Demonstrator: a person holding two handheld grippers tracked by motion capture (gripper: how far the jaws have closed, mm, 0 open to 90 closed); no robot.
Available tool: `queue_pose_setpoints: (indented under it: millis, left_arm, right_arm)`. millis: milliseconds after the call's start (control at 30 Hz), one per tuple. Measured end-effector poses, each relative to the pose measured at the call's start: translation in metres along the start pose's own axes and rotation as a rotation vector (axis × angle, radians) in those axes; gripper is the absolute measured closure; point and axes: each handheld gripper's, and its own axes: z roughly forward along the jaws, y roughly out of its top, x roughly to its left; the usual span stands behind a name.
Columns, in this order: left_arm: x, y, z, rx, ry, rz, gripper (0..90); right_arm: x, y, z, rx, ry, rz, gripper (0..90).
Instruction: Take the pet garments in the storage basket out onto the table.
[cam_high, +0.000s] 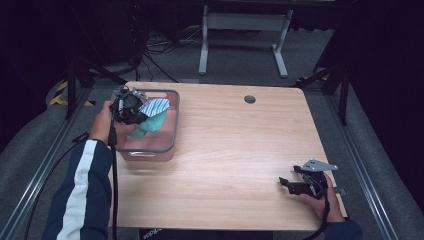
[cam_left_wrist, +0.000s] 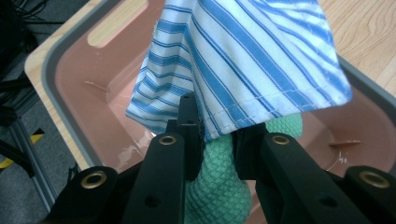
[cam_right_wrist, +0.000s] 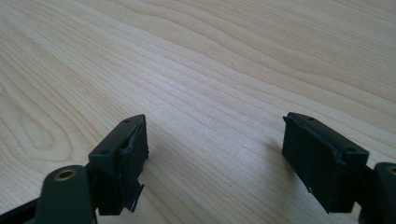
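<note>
From the high view, the left hand-held gripper hangs over the pink bin at the bench's left edge, cloths bunched under it. Its own view shows more: the jaws are clenched on a striped cloth and a green cloth together, above the bin floor. The right hand-held gripper rests released near the bench's right front, jaws wide over bare wood.
</note>
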Motion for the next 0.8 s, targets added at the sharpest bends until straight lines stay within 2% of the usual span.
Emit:
queue_pose_setpoints:
  millis: [400, 633, 800]
  left_arm:
    - [-0.007, 0.007, -0.02, -0.089, 0.003, -0.004, 77.4]
    - [-0.019, 0.014, -0.028, -0.13, -0.003, 0.026, 77.5]
    - [-0.034, 0.02, -0.033, -0.175, -0.014, 0.063, 77.5]
  right_arm:
    - [0.0, 0.0, 0.0, 0.001, 0.002, 0.0, 22.9]
    - [0.0, 0.0, 0.0, 0.001, 0.002, 0.0, 22.8]
    - [0.0, 0.0, 0.0, 0.001, 0.003, 0.0, 22.8]
